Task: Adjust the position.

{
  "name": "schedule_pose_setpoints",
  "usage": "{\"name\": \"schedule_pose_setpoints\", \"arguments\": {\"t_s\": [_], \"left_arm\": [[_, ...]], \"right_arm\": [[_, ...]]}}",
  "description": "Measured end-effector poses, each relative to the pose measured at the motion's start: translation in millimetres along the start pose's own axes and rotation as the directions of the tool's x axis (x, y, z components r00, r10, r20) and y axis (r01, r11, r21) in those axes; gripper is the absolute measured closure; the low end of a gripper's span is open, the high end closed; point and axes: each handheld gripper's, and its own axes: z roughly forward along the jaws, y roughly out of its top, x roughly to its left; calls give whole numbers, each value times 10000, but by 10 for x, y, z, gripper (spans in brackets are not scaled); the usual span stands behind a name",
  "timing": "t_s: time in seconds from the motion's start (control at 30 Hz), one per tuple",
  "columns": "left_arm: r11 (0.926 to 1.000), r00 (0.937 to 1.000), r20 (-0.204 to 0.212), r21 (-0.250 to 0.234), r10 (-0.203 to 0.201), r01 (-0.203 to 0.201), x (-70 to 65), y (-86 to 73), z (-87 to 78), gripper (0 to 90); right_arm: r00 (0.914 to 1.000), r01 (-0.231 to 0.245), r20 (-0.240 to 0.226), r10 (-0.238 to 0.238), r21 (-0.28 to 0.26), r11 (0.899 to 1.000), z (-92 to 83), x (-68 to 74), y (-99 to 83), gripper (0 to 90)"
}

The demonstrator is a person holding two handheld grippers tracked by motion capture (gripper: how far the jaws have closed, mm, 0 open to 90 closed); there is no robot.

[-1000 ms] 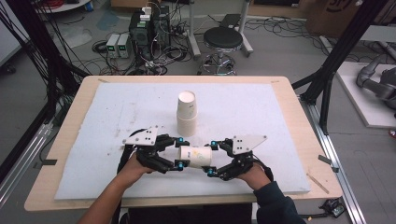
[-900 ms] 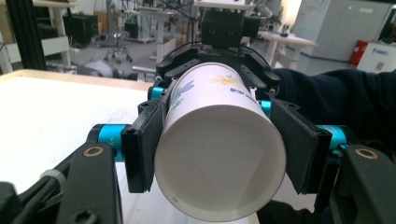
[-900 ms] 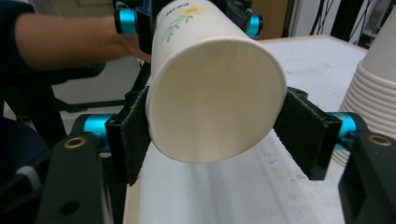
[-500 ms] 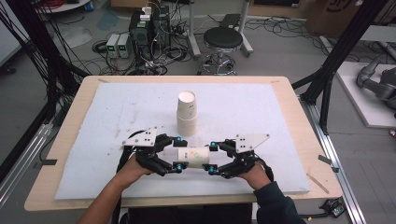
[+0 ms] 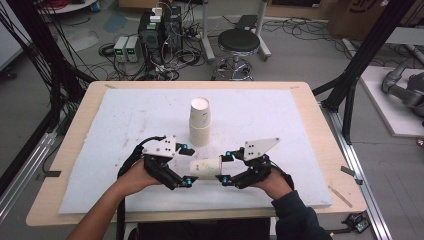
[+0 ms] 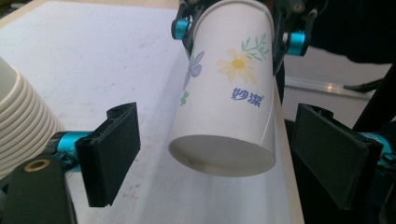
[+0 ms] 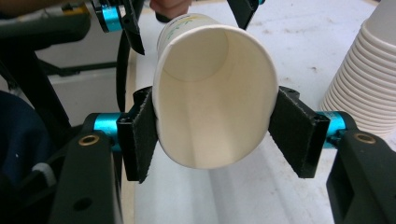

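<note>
Two hands meet low on the white-padded table [image 5: 125, 120], around six o'clock, well short of the cup stack [image 5: 200, 121] standing at the centre. A handover has just gone through: the left tongs [image 5: 188, 166] have been opening and now stand wide, their pads clear of the paper cup [image 5: 206, 168] on both sides, while the right tongs [image 5: 223, 167] have closed and squeeze the cup's mouth into an oval. So the cup, lying level with its base toward nine o'clock, now hangs from the right side alone. Both wrists sit level, the tongs pointing inward at each other, the cup between them.
</note>
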Motion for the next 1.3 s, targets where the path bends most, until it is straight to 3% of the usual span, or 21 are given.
{"name": "schedule_pose_setpoints", "arguments": {"t_s": [0.23,0.37,0.67,0.93,1.07,1.23,1.27,1.3], "left_arm": [[9947,9998,-107,1021,147,-135,-2,45,41,167],[9870,9995,-123,1585,276,-253,-4,73,73,171],[9703,9991,-6,2386,412,-399,-18,69,179,190],[9524,9981,278,2987,552,-610,-16,113,270,210],[9426,9971,407,3256,639,-737,-7,151,318,220],[9401,9971,551,3340,532,-687,4,164,365,257],[9371,9962,639,3402,596,-779,15,166,368,301],[9382,9962,683,3379,547,-747,13,164,370,301]], "right_arm": [[9992,289,237,-313,939,9952,30,1,131,366],[9986,478,180,-507,1343,9898,58,1,191,366],[9964,801,92,-848,2381,9679,148,9,298,366],[9920,1214,-72,-1258,3226,9387,221,29,416,366],[9889,1418,-119,-1481,3729,9169,265,50,479,366],[9853,1621,-175,-1701,4125,8964,307,62,543,366],[9845,1671,-220,-1741,4197,8921,316,65,560,366],[9845,1671,-220,-1741,4197,8921,316,65,560,366]]}}
